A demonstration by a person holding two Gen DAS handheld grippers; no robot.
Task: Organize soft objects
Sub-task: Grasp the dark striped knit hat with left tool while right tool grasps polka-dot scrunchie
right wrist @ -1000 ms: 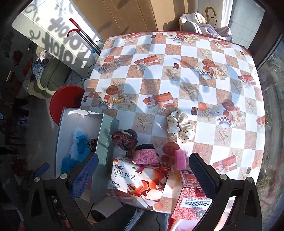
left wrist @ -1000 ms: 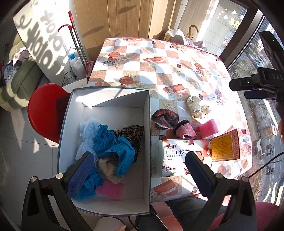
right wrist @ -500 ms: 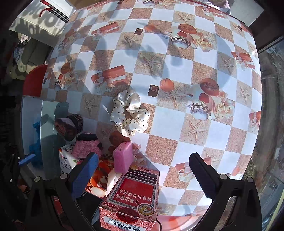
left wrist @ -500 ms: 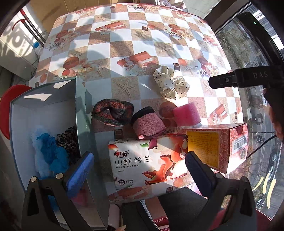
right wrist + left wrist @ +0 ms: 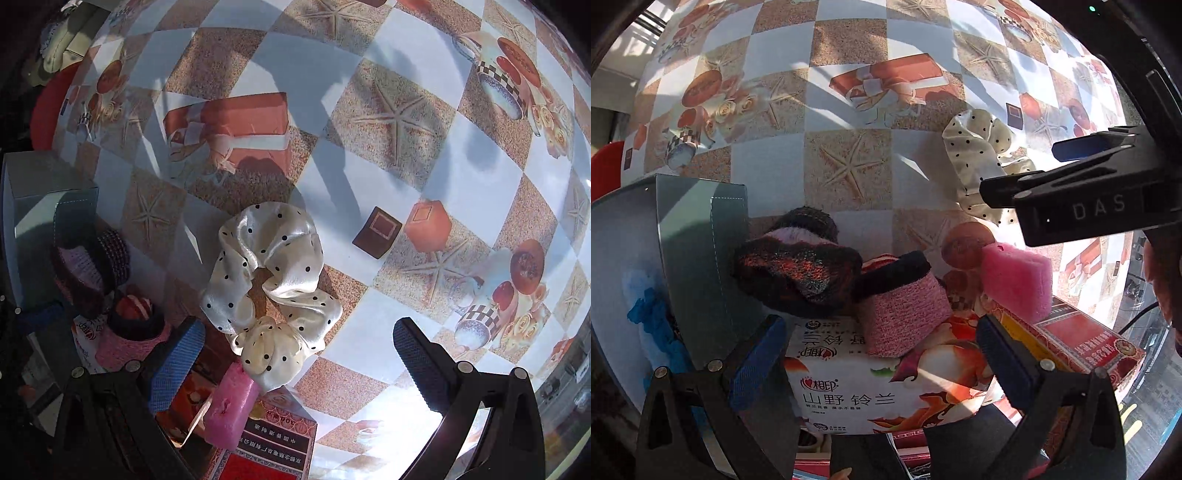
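My left gripper [image 5: 882, 354] is open and empty, hovering just short of a pink knitted roll [image 5: 905, 317] and a dark red-black knitted piece [image 5: 798, 273] that lie behind a tissue pack [image 5: 871, 387]. A pink sponge [image 5: 1015, 280] sits to their right. My right gripper [image 5: 299, 354] is open and empty above a cream polka-dot scrunchie [image 5: 273, 280], which lies on the table between its fingers. The scrunchie [image 5: 982, 155] and the right gripper's side [image 5: 1082, 188] also show in the left wrist view. The sponge [image 5: 229, 406] shows near the right gripper's left finger.
A grey open box [image 5: 690, 258] at the left holds blue cloth [image 5: 653, 325]. A red carton [image 5: 1086, 343] lies at the table's front right edge. A red stool [image 5: 48, 107] stands beyond the left table edge. The checked tablecloth [image 5: 406, 147] stretches behind.
Both grippers have moved forward and down towards the table. The left one has swung from over the box to the knitted pieces; the right one has closed in on the scrunchie.
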